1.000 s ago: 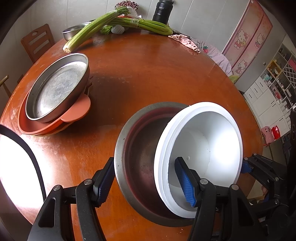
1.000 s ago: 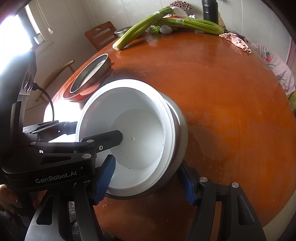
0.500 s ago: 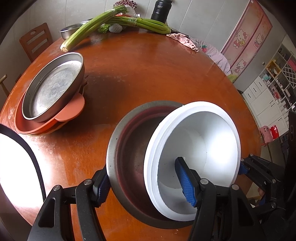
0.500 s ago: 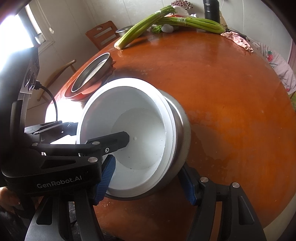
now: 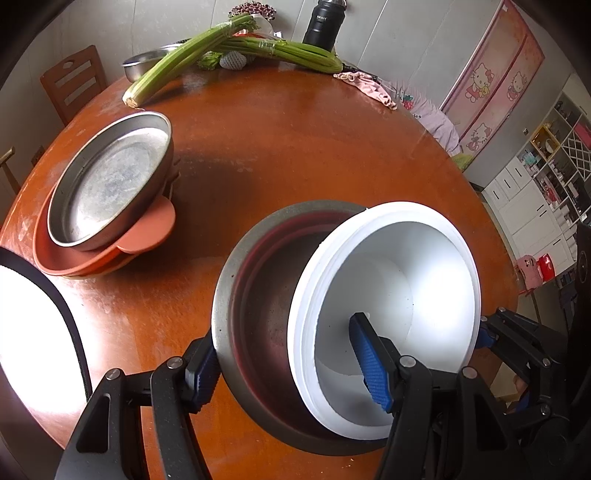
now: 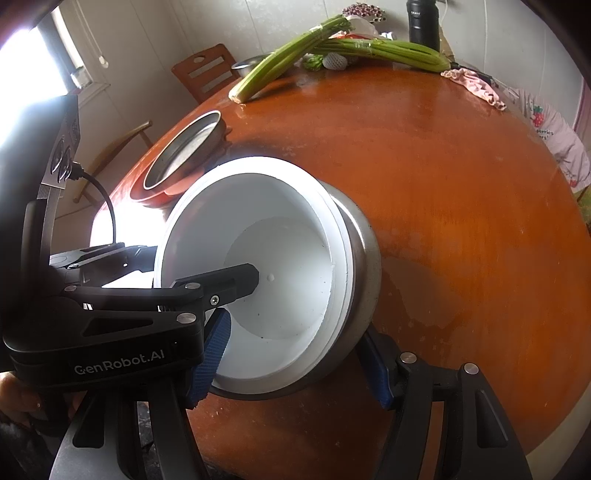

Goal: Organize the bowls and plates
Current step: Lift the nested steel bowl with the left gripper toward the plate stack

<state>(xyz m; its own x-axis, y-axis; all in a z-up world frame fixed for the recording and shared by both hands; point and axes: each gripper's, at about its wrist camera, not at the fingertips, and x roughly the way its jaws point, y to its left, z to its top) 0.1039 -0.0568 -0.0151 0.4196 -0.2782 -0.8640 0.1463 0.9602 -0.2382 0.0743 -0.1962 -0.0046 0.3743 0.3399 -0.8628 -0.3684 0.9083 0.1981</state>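
Note:
A steel bowl is tipped on its side near the front edge of the round wooden table, with nested white bowls inside it. My left gripper straddles the near walls. Its left pad touches the steel rim and its right finger stands inside the white bowl with a gap, so it is open. My right gripper is shut on the same stack, one pad inside the white bowls, the other on the steel bowl's outer wall.
A steel pan sits on stacked orange plates at the left. Celery bunches, a small steel bowl, a black bottle and a pink cloth lie along the far edge. A wooden chair stands behind.
The tipped bowl stack has shifted left until the steel rim meets my left gripper's left pad, which was clear of it before. Both grippers kept their places.

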